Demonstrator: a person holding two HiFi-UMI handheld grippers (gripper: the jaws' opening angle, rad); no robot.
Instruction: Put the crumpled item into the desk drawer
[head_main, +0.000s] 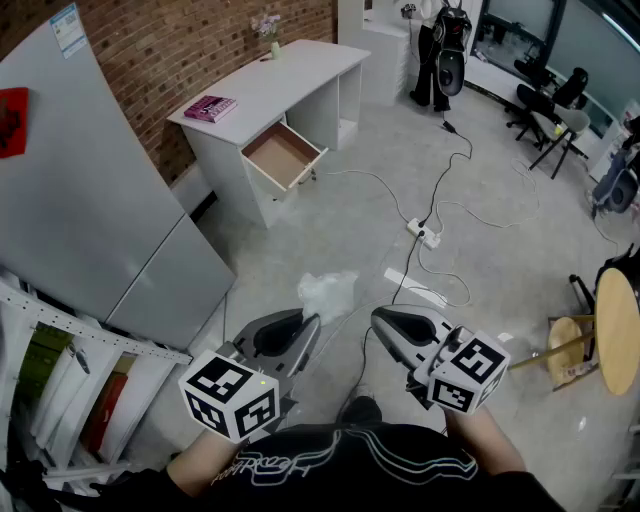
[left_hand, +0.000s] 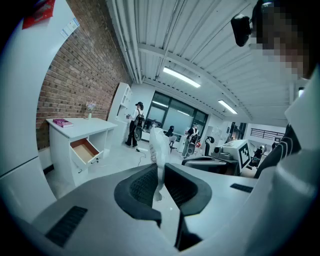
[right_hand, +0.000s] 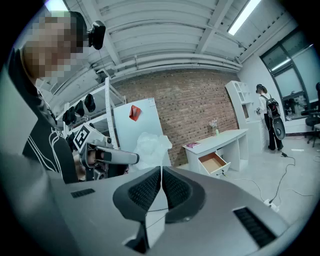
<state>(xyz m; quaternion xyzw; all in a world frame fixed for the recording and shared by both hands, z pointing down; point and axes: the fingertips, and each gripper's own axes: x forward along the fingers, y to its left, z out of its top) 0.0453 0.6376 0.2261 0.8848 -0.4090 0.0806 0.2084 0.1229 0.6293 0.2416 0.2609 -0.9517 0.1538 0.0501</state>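
Floor cables (head_main: 437, 190) nr open drawer (head_main: 283, 155)

A brick wall (head_main: 200, 50) runs along the far left, with a pink book (head_main: 210, 108) and a small vase (head_main: 272, 40) before it. A grey fridge (head_main: 90, 200) with a red sticker (head_main: 10, 120) stands at the left, and a shelf rack (head_main: 60, 370) near it. On the floor (head_main: 350, 220) lie a power strip (head_main: 424, 233) and cables (head_main: 455, 170). A person (head_main: 440, 50) stands far off, with office chairs (head_main: 550, 110) to the right. A round wooden table (head_main: 618, 330) and stool (head_main: 570, 350) sit at the near right.
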